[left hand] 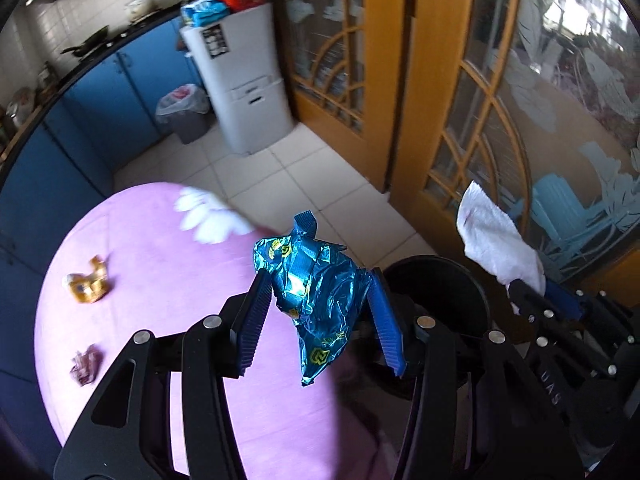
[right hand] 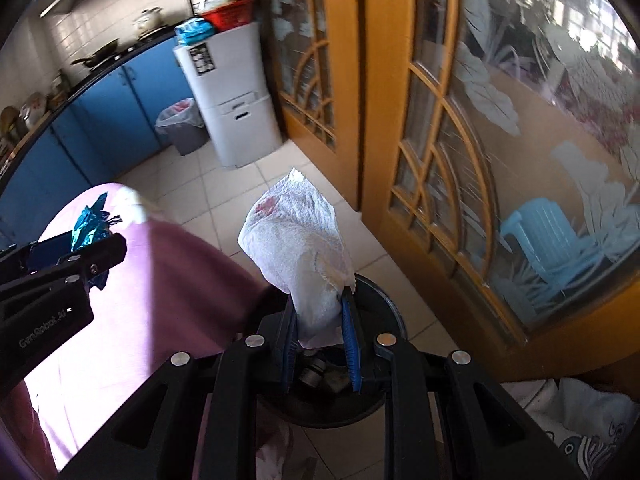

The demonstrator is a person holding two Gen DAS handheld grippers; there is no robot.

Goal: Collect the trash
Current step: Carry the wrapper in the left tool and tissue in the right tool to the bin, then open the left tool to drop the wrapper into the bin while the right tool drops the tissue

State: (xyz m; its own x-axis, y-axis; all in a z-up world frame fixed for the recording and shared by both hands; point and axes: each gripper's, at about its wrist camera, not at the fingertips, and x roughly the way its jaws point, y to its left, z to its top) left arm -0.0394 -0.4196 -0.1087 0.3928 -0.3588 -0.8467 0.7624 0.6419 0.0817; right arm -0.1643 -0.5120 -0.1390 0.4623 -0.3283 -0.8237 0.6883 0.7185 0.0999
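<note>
The left tongs [left hand: 320,300] clamped a crumpled blue foil wrapper [left hand: 316,300] at frame centre, above the pink tabletop [left hand: 160,240] edge. The right tongs [right hand: 320,340] pinched a white paper towel [right hand: 300,248] over the black bin [right hand: 384,304], lower centre.

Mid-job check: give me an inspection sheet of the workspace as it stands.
Surface: round table under a pink cloth.
Job's things: blue foil wrapper; white paper towel; black bin beside the table.
Clutter: orange wrapper and crumpled pink wrapper on the cloth.
Grippers: left tool shut on the foil wrapper; right tool shut on the towel, over the bin.
Cables: nothing seen.
Surroundings: blue cabinets, lined grey bin, wooden glass doors.
</note>
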